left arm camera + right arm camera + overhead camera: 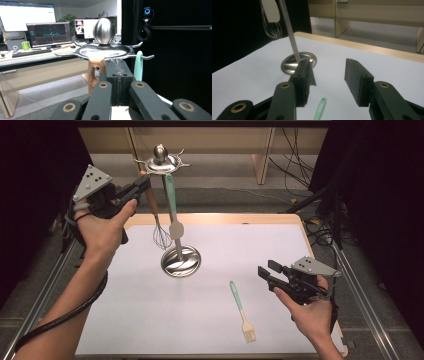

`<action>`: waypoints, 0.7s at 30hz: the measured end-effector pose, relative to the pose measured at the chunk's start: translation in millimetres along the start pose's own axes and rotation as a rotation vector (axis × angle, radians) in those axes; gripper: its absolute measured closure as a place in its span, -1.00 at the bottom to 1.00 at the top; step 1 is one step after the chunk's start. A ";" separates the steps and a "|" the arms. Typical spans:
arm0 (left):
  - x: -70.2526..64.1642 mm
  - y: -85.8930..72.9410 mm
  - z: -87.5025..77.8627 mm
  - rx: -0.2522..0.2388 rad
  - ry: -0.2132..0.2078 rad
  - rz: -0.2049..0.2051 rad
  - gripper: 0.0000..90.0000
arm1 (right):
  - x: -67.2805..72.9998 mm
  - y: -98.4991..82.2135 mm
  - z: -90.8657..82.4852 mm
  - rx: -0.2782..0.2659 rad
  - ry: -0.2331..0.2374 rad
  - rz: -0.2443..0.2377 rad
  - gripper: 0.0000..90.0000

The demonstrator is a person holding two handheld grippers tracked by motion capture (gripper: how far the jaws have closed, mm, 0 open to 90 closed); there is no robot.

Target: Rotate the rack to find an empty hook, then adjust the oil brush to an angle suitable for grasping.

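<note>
steel rack (161, 164), wooden-handled wire whisk (161, 236) (perhaps hooked).

High view looks fwd and down over the white-covered counter (150, 320). Left gripper view sits close under the steel hook-rimmed utensil stand (103, 51), facing level. Right gripper view is low, facing the stand's base. All three share the stand.

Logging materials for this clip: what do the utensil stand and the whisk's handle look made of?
Utensil stand: polished metal, probably stainless steel; its base and egg-shaped knob mirror the room. Whisk handle: apparently wood, brown with visible grain and a smooth finish; its wires look like thin bright metal.
</note>
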State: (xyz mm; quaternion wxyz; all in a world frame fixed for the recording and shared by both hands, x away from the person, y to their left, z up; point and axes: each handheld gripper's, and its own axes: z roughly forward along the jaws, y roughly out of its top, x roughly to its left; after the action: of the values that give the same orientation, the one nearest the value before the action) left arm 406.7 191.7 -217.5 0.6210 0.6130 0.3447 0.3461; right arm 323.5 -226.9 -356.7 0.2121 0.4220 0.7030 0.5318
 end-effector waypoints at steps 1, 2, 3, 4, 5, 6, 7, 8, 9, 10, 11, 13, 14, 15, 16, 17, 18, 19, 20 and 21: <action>0.7 0.0 0.9 0.000 0.003 -0.002 0.98 | -1.3 -0.2 0.8 -0.011 0.007 -0.021 0.25; 1.7 0.1 1.7 0.001 0.005 -0.005 0.98 | -2.7 -0.2 0.8 -0.026 -0.008 -0.046 0.25; 2.4 0.2 2.7 0.002 0.002 -0.012 0.99 | -1.0 -0.1 0.1 -0.012 0.006 -0.015 0.25; 2.7 0.7 3.5 0.004 0.002 -0.011 0.99 | -1.0 0.1 -0.3 -0.009 0.011 -0.011 0.25; 2.7 1.2 4.1 0.002 0.005 -0.006 0.99 | -2.3 -0.1 0.0 -0.021 0.003 -0.028 0.25; 2.8 1.8 4.7 0.002 0.006 -0.006 0.99 | -3.0 0.6 -1.2 -0.005 0.024 -0.025 0.25; 3.4 2.3 5.3 0.001 0.008 -0.009 0.99 | -3.6 1.1 -1.6 0.002 0.013 -0.031 0.25; 4.4 2.7 5.8 -0.001 0.015 -0.009 0.99 | -4.9 0.6 -0.7 -0.005 0.011 -0.046 0.25; 6.3 3.4 6.7 -0.007 0.018 -0.004 0.99 | -4.8 0.3 0.0 -0.015 0.003 -0.042 0.25; 8.2 3.8 6.9 -0.005 0.029 -0.003 0.99 | -5.1 -0.2 0.9 -0.026 -0.008 -0.048 0.25; 10.0 3.7 7.4 -0.007 0.037 -0.005 0.99 | -4.5 0.9 -1.5 0.015 0.009 -0.028 0.25; 13.5 3.9 8.3 -0.004 0.048 -0.009 0.99 | -3.9 -0.4 0.8 -0.017 -0.002 -0.026 0.25; 15.0 4.3 9.2 -0.003 0.050 -0.009 0.99 | -3.2 -0.7 1.3 -0.015 0.001 -0.016 0.25; 16.3 4.6 10.0 -0.001 0.057 -0.012 0.99 | -3.7 -1.1 1.7 -0.013 0.007 -0.024 0.25; 18.0 4.8 10.9 0.002 0.065 -0.010 0.99 | -3.9 -0.6 1.0 0.002 0.011 -0.023 0.25; 19.9 4.6 12.0 0.002 0.069 -0.012 0.99 | -3.9 -0.3 0.5 0.016 0.015 -0.021 0.25; 21.3 4.5 12.9 0.002 0.075 -0.018 0.99 | -4.5 -0.1 0.4 0.013 0.010 -0.030 0.25; 22.3 4.4 13.4 0.001 0.078 -0.014 0.99 | -5.6 0.0 1.3 0.002 0.012 -0.042 0.25; 22.6 4.5 13.7 0.002 0.081 -0.011 0.99 | -5.7 0.1 1.4 0.001 0.011 -0.042 0.25; 22.6 4.5 13.9 0.002 0.081 -0.009 0.99 | -5.9 0.3 1.5 -0.001 0.012 -0.046 0.25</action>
State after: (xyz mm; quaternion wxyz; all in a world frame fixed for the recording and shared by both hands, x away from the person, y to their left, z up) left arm 430.3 203.8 -213.0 0.6076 0.5975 0.3727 0.3674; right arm 328.0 -230.8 -357.9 0.2200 0.4024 0.7135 0.5297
